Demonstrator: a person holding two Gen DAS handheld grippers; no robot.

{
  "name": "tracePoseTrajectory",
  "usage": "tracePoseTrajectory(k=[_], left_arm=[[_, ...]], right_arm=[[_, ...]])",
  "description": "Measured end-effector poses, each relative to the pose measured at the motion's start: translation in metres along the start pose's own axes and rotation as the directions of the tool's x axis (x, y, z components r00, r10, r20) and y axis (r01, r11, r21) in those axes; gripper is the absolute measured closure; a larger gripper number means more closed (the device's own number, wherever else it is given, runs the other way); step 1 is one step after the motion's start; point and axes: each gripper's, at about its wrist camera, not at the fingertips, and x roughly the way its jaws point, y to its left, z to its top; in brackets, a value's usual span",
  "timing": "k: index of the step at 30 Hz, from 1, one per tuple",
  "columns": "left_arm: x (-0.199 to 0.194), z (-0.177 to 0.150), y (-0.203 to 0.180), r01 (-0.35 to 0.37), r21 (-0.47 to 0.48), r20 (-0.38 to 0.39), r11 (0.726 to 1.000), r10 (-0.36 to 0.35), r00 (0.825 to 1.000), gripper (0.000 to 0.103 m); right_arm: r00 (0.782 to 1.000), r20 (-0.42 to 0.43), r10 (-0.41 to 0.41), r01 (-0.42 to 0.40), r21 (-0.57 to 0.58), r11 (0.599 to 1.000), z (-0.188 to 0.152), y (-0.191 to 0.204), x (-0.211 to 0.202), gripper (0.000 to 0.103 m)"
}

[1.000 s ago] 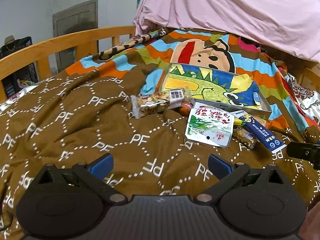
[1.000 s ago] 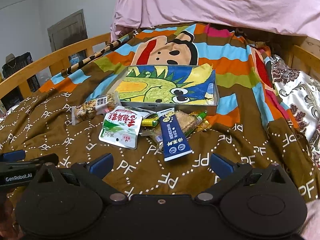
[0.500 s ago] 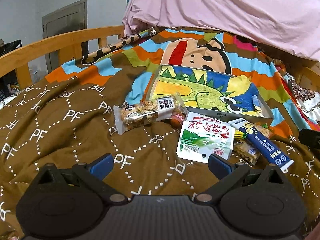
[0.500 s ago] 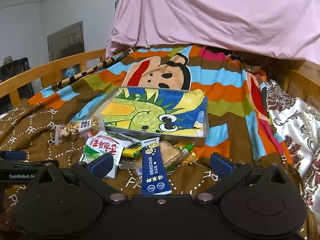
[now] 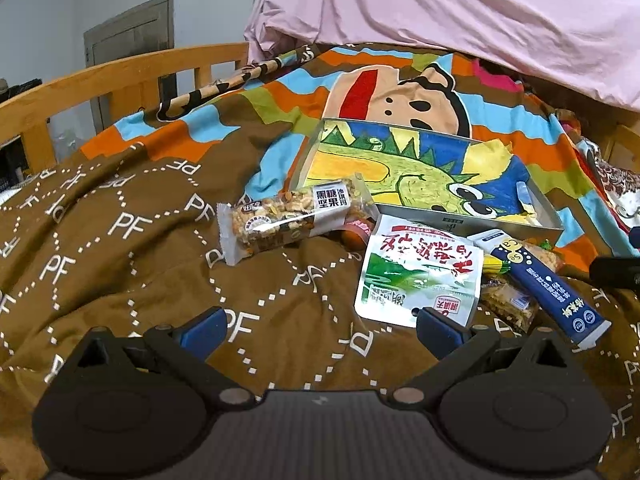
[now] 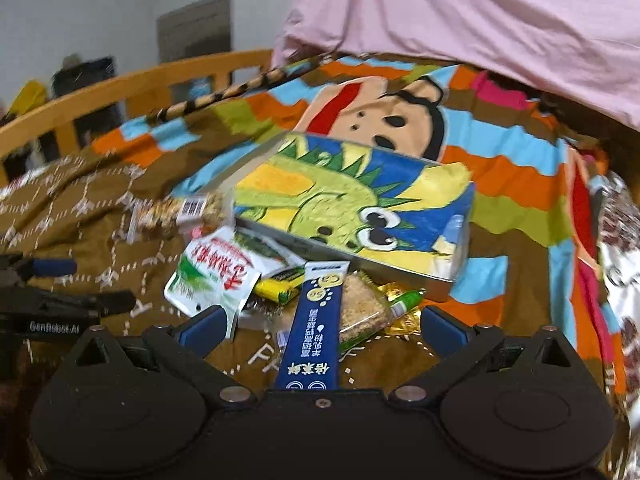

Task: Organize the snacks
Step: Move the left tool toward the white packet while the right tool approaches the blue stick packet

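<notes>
- Room: one pale wall with a grey door [image 5: 130, 36] stood at far left, behind one wooden bed rail [image 5: 120, 76].
- Surface: one brown quilt [image 5: 120, 248] printed with "PF" covered the bed; further back its pattern turned to coloured stripes and a cartoon face. One pink sheet [image 5: 460, 4] hung across the top.
- Left gripper [image 5: 316, 326]: one, jaws spread wide with nothing between them, low over the quilt, just short of the snacks.
- Nut bar [image 5: 288, 216]: one, in a clear wrapper, leftmost of the snacks, its far end touching the tin's near corner.
- Small orange item [image 5: 354, 236]: one, mostly hidden under the bar and pouch; kind could not be told.
- White and green pouch [image 5: 420, 272]: one, flat on the quilt just before the tin.
- Tin tray [image 5: 436, 220]: one, shallow, with a green dinosaur picture inside, holding no snacks.
- Yellow-green stick [image 6: 278, 286]: one, tucked under the pouch.
- Blue sachet [image 6: 316, 324]: one, long, lying over the pile.
- Clear-wrapped crumbly bars [image 6: 362, 308]: two counted, one at each side of the sachet.
- Gold wrapper [image 6: 404, 320]: one, at the right edge of the pile.
- Right gripper [image 6: 320, 326]: one, jaws wide apart, straddling the blue sachet without touching it.
</notes>
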Motion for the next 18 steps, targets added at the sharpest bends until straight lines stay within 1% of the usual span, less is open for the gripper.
tracePoseTrajectory(k=[3,7,9,11,14,18], left_arm=[[0.002,-0.002,-0.005,0.013,0.007,0.024,1.000,-0.013,1.000,0.000],[0.005,0.000,-0.018,0.036,0.069,0.054,0.997,-0.040,0.998,0.000],[0.009,0.002,-0.025,0.042,0.097,0.063,0.994,-0.048,0.997,0.000],[0.016,0.005,-0.030,0.053,0.102,0.058,0.993,-0.059,0.997,0.000],[0.028,0.013,-0.034,0.066,0.083,0.053,0.994,-0.070,0.996,0.000],[0.038,0.023,-0.043,0.063,0.078,0.085,0.995,-0.069,0.994,0.000]], right_arm=[[0.999,-0.013,0.043,-0.043,-0.074,0.996,0.000,0.000,0.006,0.000],[0.998,-0.024,0.050,-0.053,-0.142,0.988,-0.003,-0.002,0.016,0.000],[0.998,-0.040,0.056,-0.061,-0.123,0.991,-0.005,-0.006,0.023,0.000],[0.995,-0.061,0.073,-0.078,-0.091,0.993,-0.007,-0.010,0.030,0.000],[0.995,-0.082,0.051,-0.058,-0.085,0.995,-0.008,-0.013,0.039,0.001],[1.000,-0.026,0.003,-0.007,-0.140,0.990,-0.007,-0.009,0.040,0.001]])
